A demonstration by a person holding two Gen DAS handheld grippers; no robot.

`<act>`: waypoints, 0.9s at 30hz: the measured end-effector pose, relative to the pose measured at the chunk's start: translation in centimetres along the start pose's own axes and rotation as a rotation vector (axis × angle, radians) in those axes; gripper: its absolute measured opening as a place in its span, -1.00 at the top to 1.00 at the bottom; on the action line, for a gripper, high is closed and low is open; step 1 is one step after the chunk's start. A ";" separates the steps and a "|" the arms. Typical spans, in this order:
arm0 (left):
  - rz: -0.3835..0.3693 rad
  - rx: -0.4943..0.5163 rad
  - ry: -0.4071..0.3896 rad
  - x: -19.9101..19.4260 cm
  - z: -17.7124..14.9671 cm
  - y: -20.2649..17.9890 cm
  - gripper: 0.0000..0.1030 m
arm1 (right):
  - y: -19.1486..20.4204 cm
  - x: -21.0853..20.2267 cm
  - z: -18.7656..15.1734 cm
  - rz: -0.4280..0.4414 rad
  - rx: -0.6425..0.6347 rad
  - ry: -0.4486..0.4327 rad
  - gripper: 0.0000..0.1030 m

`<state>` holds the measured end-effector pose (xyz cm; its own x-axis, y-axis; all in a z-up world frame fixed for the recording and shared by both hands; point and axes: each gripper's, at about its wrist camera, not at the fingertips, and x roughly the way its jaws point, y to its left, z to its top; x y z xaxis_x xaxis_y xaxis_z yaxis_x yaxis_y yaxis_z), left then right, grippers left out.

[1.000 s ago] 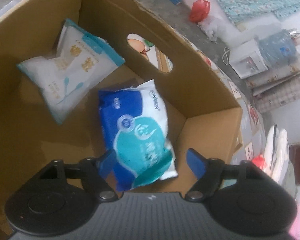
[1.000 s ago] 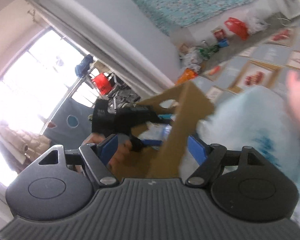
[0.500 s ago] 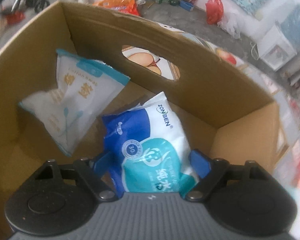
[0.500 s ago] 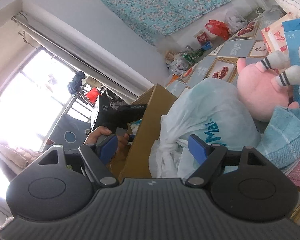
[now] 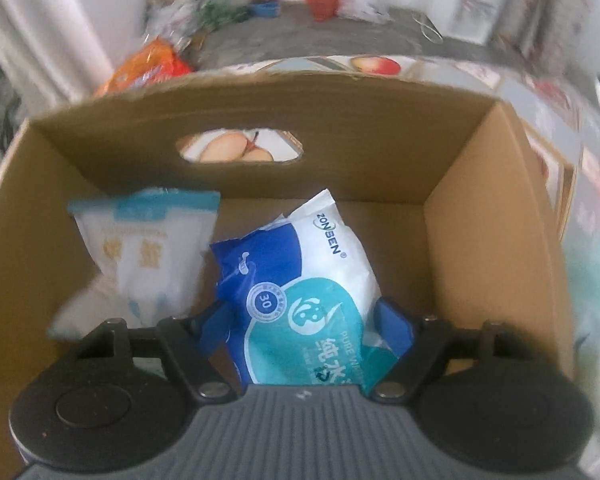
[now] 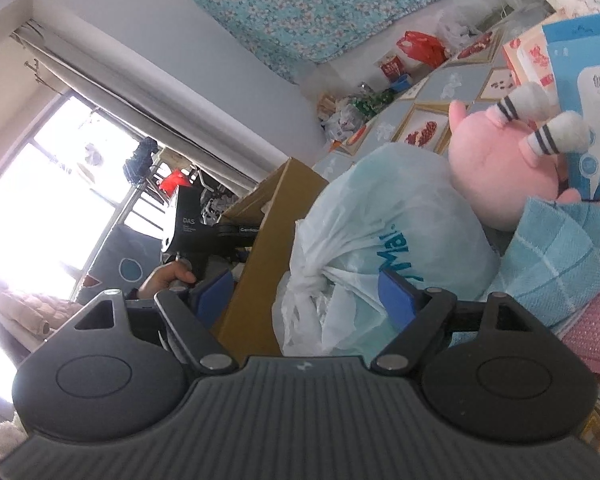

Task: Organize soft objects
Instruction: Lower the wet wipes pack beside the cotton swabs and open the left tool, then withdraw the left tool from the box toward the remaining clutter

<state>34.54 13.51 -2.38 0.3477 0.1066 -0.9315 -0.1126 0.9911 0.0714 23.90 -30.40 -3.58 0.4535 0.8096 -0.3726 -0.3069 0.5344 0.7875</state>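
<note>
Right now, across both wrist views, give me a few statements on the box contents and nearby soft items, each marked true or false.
1. Two packs lie inside the cardboard box. True: a blue wet-wipes pack and a white pack.
2. The box has a closed lid. False: it is open on top.
3. A pink plush toy sits beyond the tied plastic bag. True.
4. The plastic bag is inside the box. False: it lies beside the box, outside.

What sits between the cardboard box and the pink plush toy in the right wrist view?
A knotted pale plastic bag fills the stretch between the cardboard box and the pink plush toy.
</note>
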 end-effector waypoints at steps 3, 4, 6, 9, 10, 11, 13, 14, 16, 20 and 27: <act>0.051 0.097 -0.017 -0.2 0.2 -0.5 -0.45 | -0.3 0.3 -0.1 -0.004 0.006 0.013 -0.56; 0.068 0.126 -0.024 -0.3 0.2 -0.7 -0.44 | -0.4 0.5 -0.2 -0.005 0.009 0.016 -0.56; 0.103 0.175 -0.045 -0.3 0.0 -0.9 -0.44 | -0.6 0.6 -0.2 -0.008 0.014 0.020 -0.56; 0.139 0.246 -0.065 -0.5 -0.1 -1.3 -0.44 | -0.8 0.8 -0.3 -0.011 0.018 0.023 -0.56; 0.149 0.263 -0.071 -0.5 -0.2 -1.4 -0.45 | -0.9 0.8 -0.3 -0.012 0.018 0.023 -0.56; 0.156 0.273 -0.073 -0.5 -0.2 -1.5 -0.46 | -0.9 0.9 -0.3 -0.012 0.019 0.024 -0.56; 0.168 0.280 -0.068 -0.5 -0.2 -1.6 -0.50 | -1.0 1.0 -0.2 -0.014 0.019 0.028 -0.56; 0.167 0.267 -0.062 -0.6 -0.1 -1.4 -0.51 | -1.0 1.0 -0.3 -0.015 0.020 0.029 -0.57; 0.151 0.224 -0.043 -0.8 0.0 -0.8 -0.50 | -1.2 1.1 -0.2 -0.014 0.025 0.032 -0.57; 0.055 0.101 -0.019 -1.9 -0.2 1.1 -0.51 | -1.5 1.2 -0.2 -0.014 0.034 0.033 -0.57; -0.027 0.007 0.003 -3.8 -2.7 3.0 -0.50 | -1.3 1.0 -0.1 -0.014 0.036 0.024 -0.58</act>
<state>30.36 15.84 0.44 0.3476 0.0795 -0.9343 -0.0963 0.9942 0.0487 24.65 -30.26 -5.01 0.4376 0.8080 -0.3946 -0.2702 0.5367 0.7993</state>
